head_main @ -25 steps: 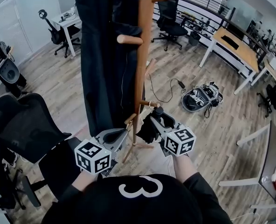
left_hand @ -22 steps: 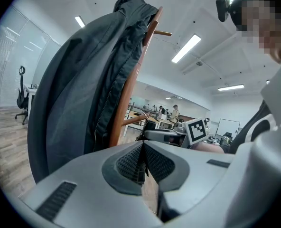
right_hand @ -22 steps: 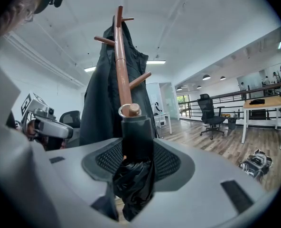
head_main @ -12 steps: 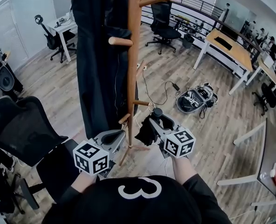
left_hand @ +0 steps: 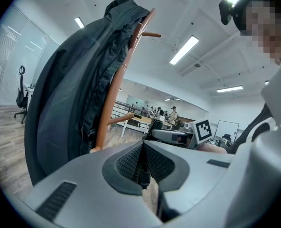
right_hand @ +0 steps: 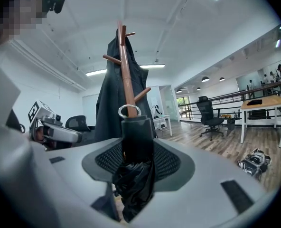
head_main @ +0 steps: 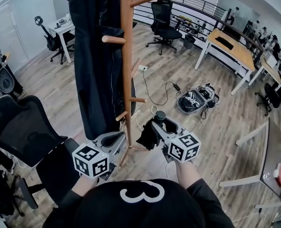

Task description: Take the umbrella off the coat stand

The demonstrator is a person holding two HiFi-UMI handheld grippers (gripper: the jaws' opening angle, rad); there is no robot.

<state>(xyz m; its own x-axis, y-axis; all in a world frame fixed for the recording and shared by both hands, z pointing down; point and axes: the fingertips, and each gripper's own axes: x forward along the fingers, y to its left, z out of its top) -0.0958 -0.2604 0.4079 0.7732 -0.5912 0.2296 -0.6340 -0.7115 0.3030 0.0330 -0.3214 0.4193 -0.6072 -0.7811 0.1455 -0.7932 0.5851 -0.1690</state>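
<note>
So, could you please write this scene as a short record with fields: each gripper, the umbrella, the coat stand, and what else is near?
right gripper: fingers shut on the umbrella, folded, black, metal ring on top
left gripper: fingers together, nothing between them
coat stand: wooden, upright, before the person
dark coat: hangs on the stand
umbrella versus stand: in the head view it seems apart from the pegs, to their right
floor: a backpack lies right of the stand

Jacket [head_main: 98,56] on coat stand [head_main: 127,70], umbrella [head_main: 147,134] just right of its base, office chair [head_main: 22,127] at left.
</note>
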